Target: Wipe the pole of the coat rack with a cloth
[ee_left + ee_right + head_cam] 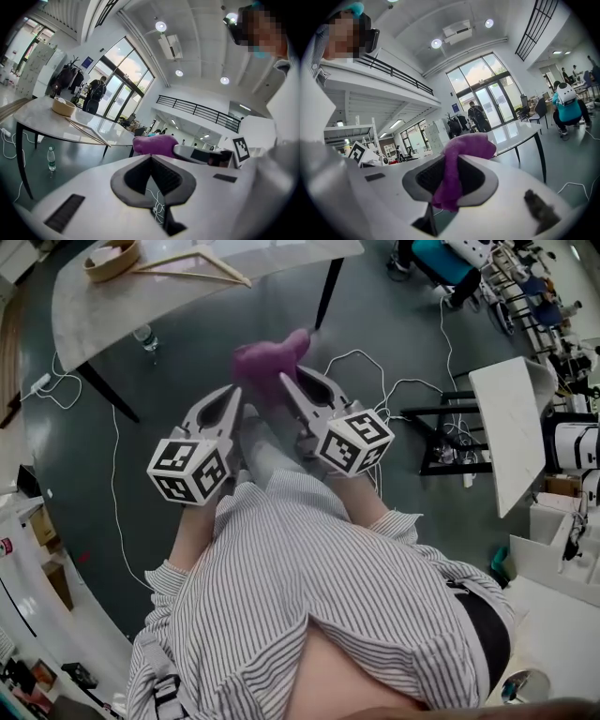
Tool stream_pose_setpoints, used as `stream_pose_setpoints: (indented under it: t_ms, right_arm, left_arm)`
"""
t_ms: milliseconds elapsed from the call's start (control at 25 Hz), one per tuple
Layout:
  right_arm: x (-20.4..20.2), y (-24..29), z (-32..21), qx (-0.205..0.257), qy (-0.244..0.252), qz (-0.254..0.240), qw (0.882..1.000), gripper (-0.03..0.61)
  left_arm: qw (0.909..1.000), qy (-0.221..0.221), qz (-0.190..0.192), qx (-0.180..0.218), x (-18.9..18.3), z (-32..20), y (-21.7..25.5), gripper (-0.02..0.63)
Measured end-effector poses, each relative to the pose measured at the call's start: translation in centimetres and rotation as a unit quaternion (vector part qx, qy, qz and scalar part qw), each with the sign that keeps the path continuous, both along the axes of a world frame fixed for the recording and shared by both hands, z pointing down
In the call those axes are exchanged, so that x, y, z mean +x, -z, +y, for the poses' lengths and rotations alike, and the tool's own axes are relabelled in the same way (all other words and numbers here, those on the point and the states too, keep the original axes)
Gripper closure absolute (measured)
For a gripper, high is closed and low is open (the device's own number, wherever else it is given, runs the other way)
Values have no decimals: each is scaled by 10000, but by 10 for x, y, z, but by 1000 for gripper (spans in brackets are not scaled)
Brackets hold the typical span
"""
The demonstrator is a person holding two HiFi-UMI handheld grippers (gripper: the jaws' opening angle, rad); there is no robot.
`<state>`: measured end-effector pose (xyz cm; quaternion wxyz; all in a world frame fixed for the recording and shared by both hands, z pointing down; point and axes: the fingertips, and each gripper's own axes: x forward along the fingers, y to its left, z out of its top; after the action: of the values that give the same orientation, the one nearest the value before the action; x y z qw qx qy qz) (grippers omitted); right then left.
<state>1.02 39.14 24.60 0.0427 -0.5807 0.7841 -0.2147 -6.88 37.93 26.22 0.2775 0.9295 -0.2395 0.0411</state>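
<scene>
A purple cloth (265, 364) bunches up in front of me, and my right gripper (287, 381) is shut on it. In the right gripper view the cloth (457, 154) hangs between the closed jaws and spills over their top. My left gripper (236, 392) is held just left of it, shut with nothing between its jaws (151, 161). From the left gripper view the cloth (154, 144) shows just beyond the jaw tips. A coat rack (70, 77) hung with dark coats stands far off by the glass doors, well away from both grippers.
A grey marble table (216, 296) stands ahead with a wooden bowl (112, 259) and a wooden hanger (192, 268) on it. A water bottle (147, 338) and white cables (375, 367) lie on the dark floor. A white table (511, 427) stands to the right.
</scene>
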Motion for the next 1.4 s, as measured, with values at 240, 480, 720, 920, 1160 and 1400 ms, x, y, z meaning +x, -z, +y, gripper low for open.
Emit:
stream_pose_setpoints:
  t_ms: [240,480,720,920,1160,1400]
  right_arm:
    - [11,-11,-59,-77,111,-5,9999,492]
    - [44,-16,-132,-94,201,-43,9997,492]
    - [83,-11,-199,-116,353,-95,9993,492]
    - [112,-3,-252,-40,458,-135,9989,492]
    - [126,-8,-290,-86,708,-21,9974,492]
    - [137,-13,-309,-165,744,-11,9971,492]
  left_arm:
    - [9999,124,-102,-49,9,-57,-12,604]
    - [9996,207,-167,-92,39,-129,-17,604]
    - [9992,333,-224,-40,78,-198,-8,604]
    - [9987,425,-288,1,105,-247,-2,603]
    - [9980,575,-276,26,126,-285,-3,604]
    - [9974,632,-352,-28,134,-300,-7,603]
